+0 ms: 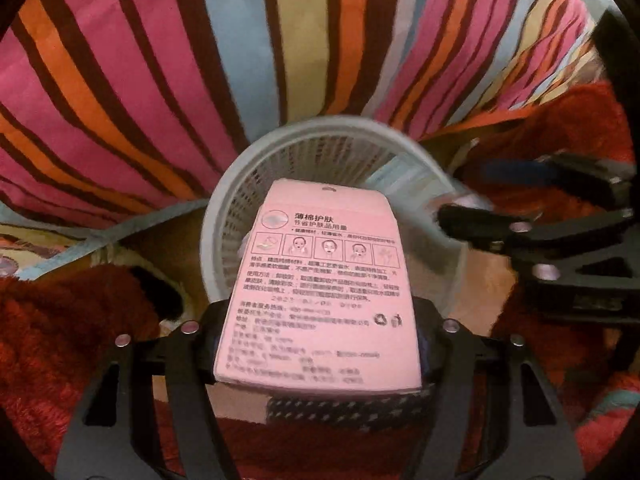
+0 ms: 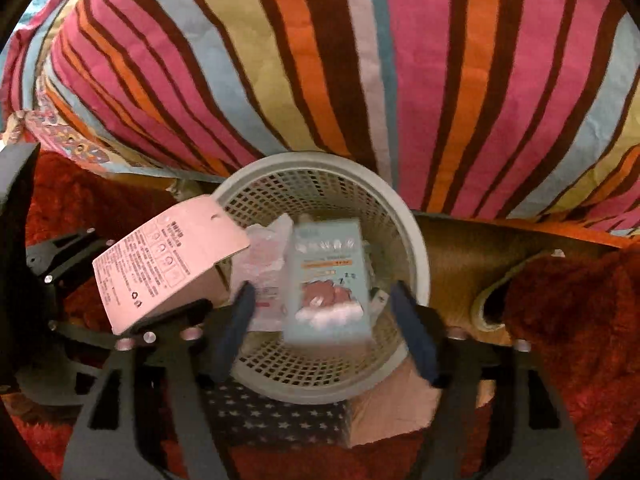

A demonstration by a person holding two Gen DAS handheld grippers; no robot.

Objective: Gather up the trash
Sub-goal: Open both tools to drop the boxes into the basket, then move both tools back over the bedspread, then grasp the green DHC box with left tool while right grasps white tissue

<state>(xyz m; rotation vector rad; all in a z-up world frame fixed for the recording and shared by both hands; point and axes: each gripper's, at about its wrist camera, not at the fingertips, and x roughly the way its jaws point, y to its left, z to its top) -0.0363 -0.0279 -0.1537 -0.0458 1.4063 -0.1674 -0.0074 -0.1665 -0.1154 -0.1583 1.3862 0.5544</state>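
A white lattice basket (image 1: 320, 132) stands on the floor below both grippers. My left gripper (image 1: 320, 320) points down over it with a pink printed box (image 1: 320, 292) between its fingers. The box fills the gap and hides the pads, and I see no pinch on it. In the right wrist view the pink box (image 2: 168, 264) leans over the basket's rim (image 2: 420, 264). My right gripper (image 2: 324, 300) stands open above the basket. A blurred light-blue box (image 2: 328, 276) is loose inside, beside a crumpled clear wrapper (image 2: 268, 256).
A striped bedcover (image 2: 320, 60) hangs right behind the basket. A red shaggy rug (image 2: 580, 320) surrounds it, with a curled-up edge (image 2: 488, 312) at the right over brown floor (image 2: 460, 260). Dark star-patterned fabric (image 2: 280, 420) lies under the near rim.
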